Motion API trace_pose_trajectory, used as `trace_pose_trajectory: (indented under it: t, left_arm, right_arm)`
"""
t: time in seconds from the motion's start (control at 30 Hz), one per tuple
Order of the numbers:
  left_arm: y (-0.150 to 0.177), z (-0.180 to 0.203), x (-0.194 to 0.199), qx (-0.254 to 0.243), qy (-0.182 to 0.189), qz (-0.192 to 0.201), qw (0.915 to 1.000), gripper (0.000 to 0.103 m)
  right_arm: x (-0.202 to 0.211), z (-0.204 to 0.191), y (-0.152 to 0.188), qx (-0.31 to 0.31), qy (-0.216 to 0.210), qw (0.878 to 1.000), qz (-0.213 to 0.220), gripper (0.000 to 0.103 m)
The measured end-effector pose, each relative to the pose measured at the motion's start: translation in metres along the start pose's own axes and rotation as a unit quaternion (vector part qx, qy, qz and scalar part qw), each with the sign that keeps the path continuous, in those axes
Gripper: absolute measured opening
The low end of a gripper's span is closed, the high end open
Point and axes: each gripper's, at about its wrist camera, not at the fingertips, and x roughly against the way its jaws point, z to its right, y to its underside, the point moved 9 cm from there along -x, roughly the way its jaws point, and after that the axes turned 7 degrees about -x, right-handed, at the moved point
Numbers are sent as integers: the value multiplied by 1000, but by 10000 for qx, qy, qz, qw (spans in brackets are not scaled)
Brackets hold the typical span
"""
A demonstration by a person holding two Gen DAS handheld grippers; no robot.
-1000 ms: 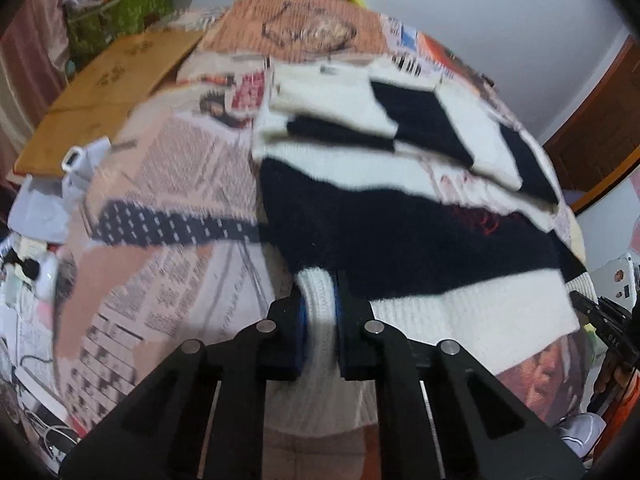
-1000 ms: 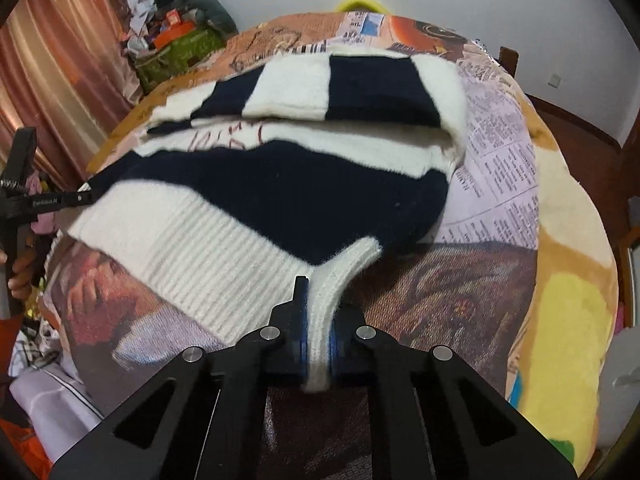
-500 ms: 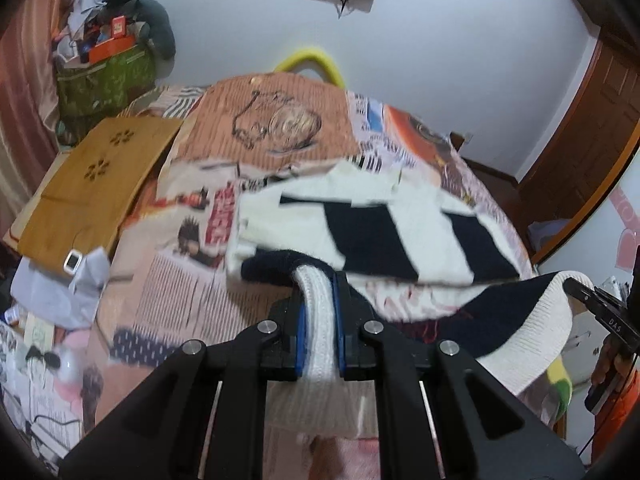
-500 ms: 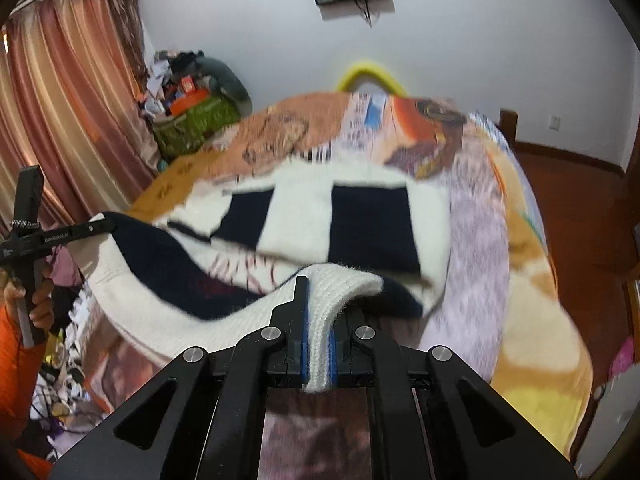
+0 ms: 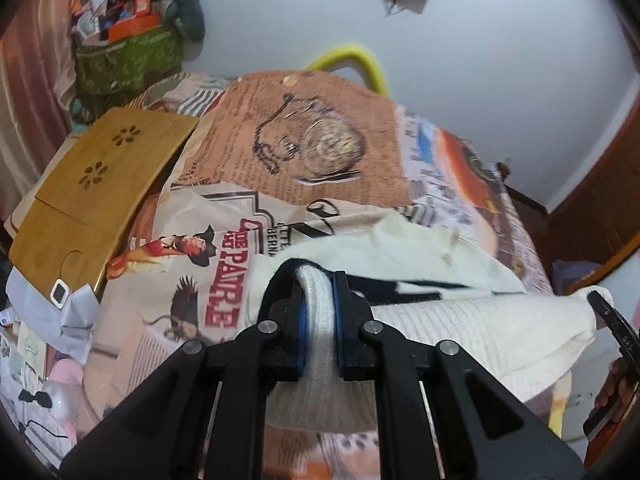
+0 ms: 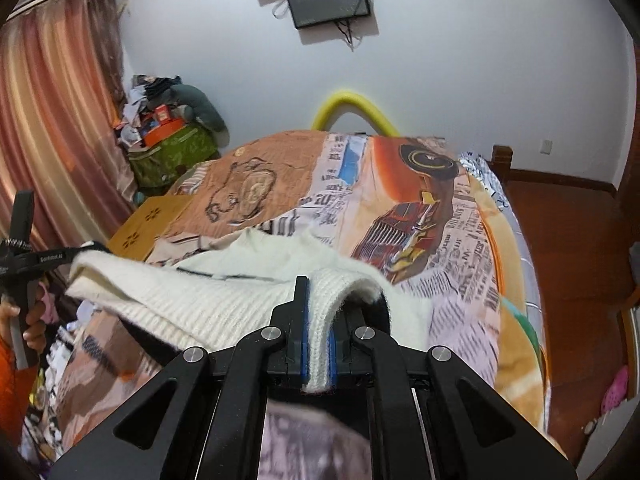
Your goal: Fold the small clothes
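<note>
A cream and navy striped knit sweater (image 5: 460, 320) lies on the bed, its ribbed cream hem (image 6: 208, 304) lifted and stretched between both grippers over the folded upper part. My left gripper (image 5: 318, 292) is shut on one corner of the hem, and the ribbed fabric bulges between its blue pads. At the other corner my right gripper (image 6: 320, 308) is shut on the hem. Each gripper shows at the edge of the other's view, held by a hand (image 6: 30, 320). The sweater's lower body is hidden under the raised hem.
The bed wears a newspaper-print cover (image 6: 440, 220) with a red car. A bamboo lap tray (image 5: 100, 176) lies at the bed's left side. Cluttered boxes and a green bag (image 6: 168, 148) stand by the curtain. A yellow foam arch (image 6: 352, 108) and a wall screen are behind.
Both grippers have lifted the hem off the bed and carried it forward over the folded sleeves. The navy band that lay flat is now mostly hidden under the raised cream rib.
</note>
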Motion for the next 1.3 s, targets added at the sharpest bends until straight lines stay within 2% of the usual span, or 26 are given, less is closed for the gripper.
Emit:
trace_pose_trajectory:
  t: [0.27, 0.37, 0.47, 0.53, 0.57, 0.6, 0.63, 0.67, 0.73, 0.77, 0.8, 0.87, 0.9, 1.0, 1.07, 1.17, 1.3]
  left_arm:
    - [2, -26, -96, 337, -129, -681, 9970, 10]
    - [8, -35, -121, 504, -102, -894, 9947, 11]
    - [14, -39, -136, 449, -142, -1011, 9938, 16]
    - [14, -39, -137, 363, -138, -1016, 9941, 20]
    - [13, -40, -135, 335, -171, -1000, 9943, 33]
    - [11, -43, -129, 287, -362, -950, 9944, 43]
    - [8, -46, -123, 247, -501, -876, 9946, 58]
    - [2, -49, -111, 170, -632, -686, 9955, 63]
    - [-4, -52, -96, 50, -681, -515, 9963, 64]
    - [-4, -53, -87, -16, -715, -464, 9964, 64]
    - [-4, -54, -78, -79, -740, -401, 9964, 66]
    - [0, -57, -64, -185, -793, -324, 9961, 74]
    - [6, -58, -55, -229, -818, -293, 9960, 75]
    - [27, -63, -39, -259, -783, -280, 9962, 80]
    - [44, -66, -36, -227, -750, -339, 9963, 82]
    - [71, -72, -42, -66, -680, -564, 9961, 83]
    - [95, -72, -62, 380, -294, -897, 9948, 83]
  right_arm:
    - [-73, 25, -13, -146, 164, 9986, -483, 6]
    - [-100, 39, -7, -293, 266, 9963, -766, 6]
    - [-115, 47, 2, -392, 251, 9934, -1045, 6]
    - [-116, 50, 6, -435, 178, 9924, -1135, 7]
    - [-115, 51, 7, -455, 145, 9921, -1158, 7]
    - [-112, 54, 8, -482, 104, 9919, -1167, 9]
    - [-107, 56, 9, -525, 64, 9916, -1184, 10]
    - [-102, 58, 10, -555, 43, 9913, -1193, 13]
    - [-90, 60, 9, -597, -14, 9916, -1151, 15]
    - [-79, 62, 7, -604, 39, 9925, -1063, 21]
    - [-74, 64, 5, -578, 156, 9934, -975, 36]
    - [-52, 67, -1, -421, 428, 9962, -625, 54]
    - [-40, 68, -2, -339, 480, 9972, -463, 58]
    - [-13, 68, 6, -247, 540, 9977, -339, 65]
    - [1, 68, 19, -227, 512, 9978, -344, 66]
    - [4, 70, 40, -354, 482, 9971, -480, 66]
    - [-12, 73, 67, -758, 311, 9933, -820, 66]
